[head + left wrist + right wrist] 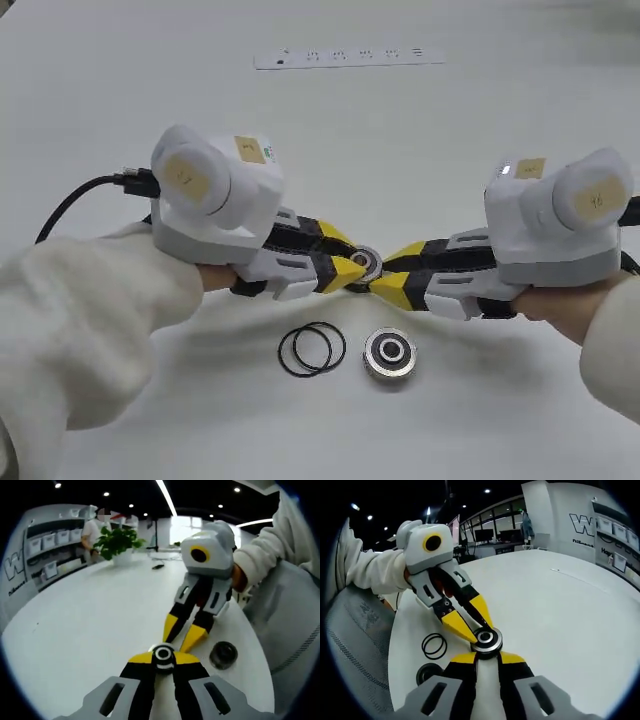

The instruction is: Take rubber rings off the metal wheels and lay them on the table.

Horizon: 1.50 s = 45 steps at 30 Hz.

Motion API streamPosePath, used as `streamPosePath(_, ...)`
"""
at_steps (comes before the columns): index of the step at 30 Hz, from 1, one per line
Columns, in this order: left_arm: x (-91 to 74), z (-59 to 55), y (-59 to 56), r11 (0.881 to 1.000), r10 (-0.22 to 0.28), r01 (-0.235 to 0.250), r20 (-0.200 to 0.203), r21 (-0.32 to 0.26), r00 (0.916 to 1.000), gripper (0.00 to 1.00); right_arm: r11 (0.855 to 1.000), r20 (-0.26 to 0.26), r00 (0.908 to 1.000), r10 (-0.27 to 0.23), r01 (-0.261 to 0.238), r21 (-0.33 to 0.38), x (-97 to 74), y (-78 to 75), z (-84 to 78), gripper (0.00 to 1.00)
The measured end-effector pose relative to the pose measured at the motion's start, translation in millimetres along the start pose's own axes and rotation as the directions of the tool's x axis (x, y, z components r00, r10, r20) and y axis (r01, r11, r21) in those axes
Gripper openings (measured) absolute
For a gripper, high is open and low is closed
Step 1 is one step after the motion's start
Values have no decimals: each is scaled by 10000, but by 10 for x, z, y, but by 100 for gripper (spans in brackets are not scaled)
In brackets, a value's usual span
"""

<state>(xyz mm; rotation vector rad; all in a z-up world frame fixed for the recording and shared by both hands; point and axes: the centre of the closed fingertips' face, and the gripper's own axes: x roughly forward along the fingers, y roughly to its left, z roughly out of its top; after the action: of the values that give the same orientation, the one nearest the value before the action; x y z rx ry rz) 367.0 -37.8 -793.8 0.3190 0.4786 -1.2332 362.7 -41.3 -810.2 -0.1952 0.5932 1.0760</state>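
A small metal wheel with a dark rubber ring on its rim hangs above the table between both grippers. My left gripper comes in from the left and is shut on it; in the left gripper view the wheel sits between the yellow tips. My right gripper meets it from the right, its tips closed on the wheel's near edge. Two loose black rubber rings lie overlapped on the table below. A second metal wheel lies flat beside them.
A white power strip lies at the far side of the white table. A black cable trails from the left gripper. Shelves, a potted plant and a person stand beyond the table.
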Motion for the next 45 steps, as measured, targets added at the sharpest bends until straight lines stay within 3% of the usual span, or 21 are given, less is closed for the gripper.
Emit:
streamPosePath(10,-27,-21,-31,10000,17,-17,46,-32,10000,14,9986,-240,9996,-131,118,-516,-16,-3,-24,5)
streamPosePath(21,-31,-31,-37,9999,101,-101,-92,81,9999,13,9975,-406,9984,-403,378,-595,-16,-28,-25,2)
streamPosePath(26,-31,-32,-39,9998,152,-150,-149,99,9998,13,9892,-614,9958,-677,590,-1344,-16,-10,-17,2)
streamPosePath(33,-31,-29,-48,9997,182,-179,-190,174,9997,13,9824,-760,9930,-908,768,-1705,-16,-23,-18,1)
streamPosePath(36,-31,-29,-51,9997,184,-180,-184,180,9997,13,9718,-808,9898,-1171,974,-2145,-15,-43,-12,0)
streamPosePath(40,-31,-29,-54,9997,185,-182,-178,192,9997,13,9732,-854,9890,-1211,1014,-2065,-15,-53,-17,0)
streamPosePath(42,-31,-29,-55,9996,190,-186,-179,213,9997,13,9867,-774,9905,-1133,1031,-1256,-22,-61,-17,0)
streamPosePath(45,-31,-28,-57,9996,196,-192,-171,229,9997,13,9948,-531,9934,-1012,1007,-113,-48,-85,0,0)
